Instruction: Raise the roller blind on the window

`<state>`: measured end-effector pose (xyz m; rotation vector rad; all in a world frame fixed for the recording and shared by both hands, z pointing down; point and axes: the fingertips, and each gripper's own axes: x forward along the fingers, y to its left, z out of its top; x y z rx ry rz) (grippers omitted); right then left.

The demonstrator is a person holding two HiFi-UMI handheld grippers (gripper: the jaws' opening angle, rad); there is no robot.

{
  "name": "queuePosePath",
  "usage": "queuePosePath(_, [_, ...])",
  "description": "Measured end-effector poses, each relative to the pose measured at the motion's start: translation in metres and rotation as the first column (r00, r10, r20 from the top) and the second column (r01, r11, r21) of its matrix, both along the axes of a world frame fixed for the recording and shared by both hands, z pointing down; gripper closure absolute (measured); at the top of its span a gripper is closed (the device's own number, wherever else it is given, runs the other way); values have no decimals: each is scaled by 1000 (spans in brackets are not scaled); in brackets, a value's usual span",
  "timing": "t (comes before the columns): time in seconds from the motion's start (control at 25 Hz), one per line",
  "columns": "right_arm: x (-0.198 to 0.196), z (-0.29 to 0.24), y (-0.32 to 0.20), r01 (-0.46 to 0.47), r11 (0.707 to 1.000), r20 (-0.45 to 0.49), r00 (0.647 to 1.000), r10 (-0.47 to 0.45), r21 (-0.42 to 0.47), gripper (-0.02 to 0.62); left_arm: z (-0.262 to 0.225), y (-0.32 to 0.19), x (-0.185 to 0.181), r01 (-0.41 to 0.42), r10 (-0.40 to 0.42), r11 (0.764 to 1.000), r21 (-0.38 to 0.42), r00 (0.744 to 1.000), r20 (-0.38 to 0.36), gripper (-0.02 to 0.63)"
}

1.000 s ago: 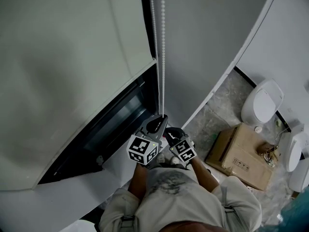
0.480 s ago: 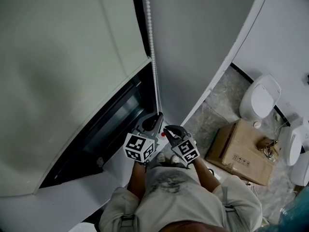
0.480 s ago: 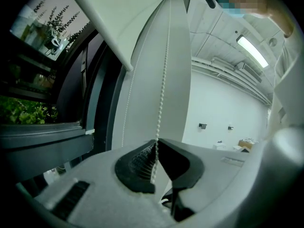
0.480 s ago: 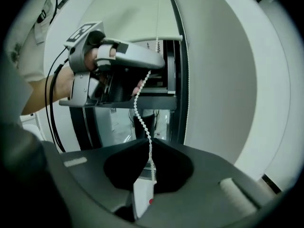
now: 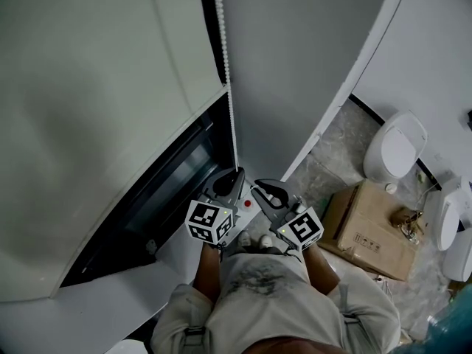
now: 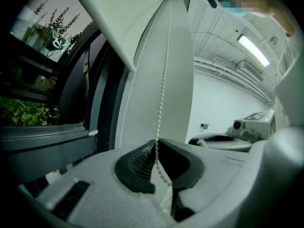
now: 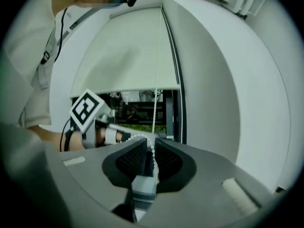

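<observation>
The room is bare: a mottled stone floor below, a cardboard box on it, white toilets beside that, and a plain grey wall. From the head view the white roller blind covers most of the window, leaving a dark strip open beneath its bottom edge. The bead chain hangs straight down next to the blind to the left gripper, while the right gripper sits just beside it, low in front of the person. In the left gripper view, the left gripper has its jaws together on the bead chain, which runs taut upward past the blind; greenery shows through the window. In the right gripper view, the right gripper has its jaws slightly apart, with the bead chain passing through the gap. The blind hangs above and the left gripper is at the left.
</observation>
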<state>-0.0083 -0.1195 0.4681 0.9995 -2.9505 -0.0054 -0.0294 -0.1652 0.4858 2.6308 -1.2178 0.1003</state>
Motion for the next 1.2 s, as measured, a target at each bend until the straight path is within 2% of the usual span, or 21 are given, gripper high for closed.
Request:
queuePosePath(0.16, [0, -61, 3, 1, 997, 115, 993, -10, 79, 531, -1, 4, 5, -11, 11, 1000, 2, 1000, 0, 583])
queuePosePath(0.48, [0, -137, -10, -18, 987, 230, 973, -19, 157, 525, -3, 13, 18, -40, 40, 999, 5, 999, 8, 583])
queuePosePath(0.96, [-13, -183, -35, 11, 978, 194, 980, -52, 207, 499, -3, 21, 29, -73, 73, 997, 8, 997, 7, 583])
queuePosePath(1.12, [-18, -194, -34, 26, 979, 161, 985, -59, 203, 512, -3, 24, 30, -75, 75, 997, 10, 997, 1, 583])
queuePosePath(1.2, [-20, -198, -35, 26, 980, 143, 988, -55, 198, 548, -4, 23, 29, -75, 75, 997, 9, 997, 1, 583])
